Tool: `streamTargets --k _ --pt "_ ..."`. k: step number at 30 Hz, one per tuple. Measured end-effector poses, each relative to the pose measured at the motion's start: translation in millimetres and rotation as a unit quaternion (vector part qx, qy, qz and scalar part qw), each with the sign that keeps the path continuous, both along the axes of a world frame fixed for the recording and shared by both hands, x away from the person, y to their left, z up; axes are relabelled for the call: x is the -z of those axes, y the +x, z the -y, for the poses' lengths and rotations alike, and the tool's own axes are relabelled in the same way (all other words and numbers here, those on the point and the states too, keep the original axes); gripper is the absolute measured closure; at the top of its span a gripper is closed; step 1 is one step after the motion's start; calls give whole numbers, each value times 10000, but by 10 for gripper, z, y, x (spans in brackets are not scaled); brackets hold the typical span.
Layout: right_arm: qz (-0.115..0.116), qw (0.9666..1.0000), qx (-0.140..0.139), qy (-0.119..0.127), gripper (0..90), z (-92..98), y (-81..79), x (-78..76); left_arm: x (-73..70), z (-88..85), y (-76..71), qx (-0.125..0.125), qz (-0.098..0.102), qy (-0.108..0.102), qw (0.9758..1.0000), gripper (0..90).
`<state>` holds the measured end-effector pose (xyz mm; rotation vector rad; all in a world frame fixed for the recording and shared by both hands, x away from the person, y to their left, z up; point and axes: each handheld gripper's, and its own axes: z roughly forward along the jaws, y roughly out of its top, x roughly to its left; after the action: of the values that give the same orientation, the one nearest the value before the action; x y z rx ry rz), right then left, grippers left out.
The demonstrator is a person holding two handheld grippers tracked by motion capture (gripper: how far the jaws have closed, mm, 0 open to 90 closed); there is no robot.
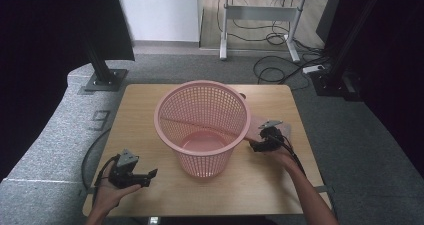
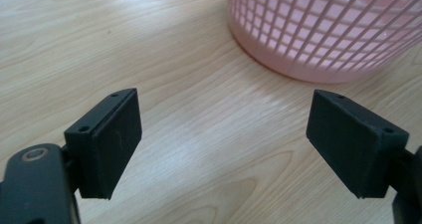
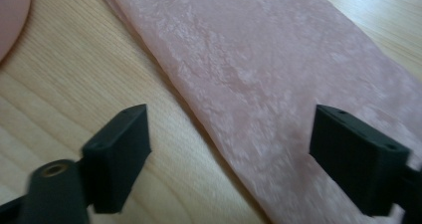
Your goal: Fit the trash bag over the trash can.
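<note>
**High view: right gripper over pink cloth, basket blocking the middle**

High view is showing a wooden desk (image 1: 150, 110) with a pink mesh basket (image 1: 202, 112) standing upright near its centre, open end up. The right gripper (image 1: 256, 145) is hovering low just beside the basket's right side, over a pink cloth (image 1: 255, 122) lying flat on the desk. The basket's rim and wall are hiding the cloth's near-left part in this view; whether cloth and basket are touching, cannot tell. The left gripper (image 1: 151, 176) is sitting well apart at the desk's front left, pointing toward the basket base.

Right gripper view is looking down on the cloth (image 3: 278, 79), a long pale pink strip running diagonally across the wood grain. The right gripper (image 3: 229, 159) is spread wide, one jaw over bare desk, the other over the cloth, with the cloth's edge lying between them. Pads are not pressing on anything. A bit of the basket (image 3: 12, 15) is showing at top left.

Left gripper view is showing the left gripper (image 2: 224, 139) spread wide with bare desk (image 2: 99, 45) between its jaws, and the basket's (image 2: 323, 30) lower wall near, ahead to the right.

Around: grey carpet floor (image 1: 360, 150), a white-legged table (image 1: 260, 15) at the back with cables (image 1: 280, 65) trailing under it, black stands (image 1: 102, 75) on both sides.
</note>
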<state>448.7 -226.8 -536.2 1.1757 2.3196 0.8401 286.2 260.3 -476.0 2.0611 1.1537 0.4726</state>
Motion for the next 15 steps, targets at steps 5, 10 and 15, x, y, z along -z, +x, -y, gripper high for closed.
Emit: streamTargets --k 5,10,15 --pt "59 10000 49 11 314 22 82 50 14 -62 -15 -51 -23 -88 9999 141" --pt "-70 9986 319 419 537 171 158 66 20 -78 -32 -23 -42 -99 9999 142" --pt "-114 9983 286 488 747 239 150 56 44 -58 -26 59 -102 -35 9999 144"
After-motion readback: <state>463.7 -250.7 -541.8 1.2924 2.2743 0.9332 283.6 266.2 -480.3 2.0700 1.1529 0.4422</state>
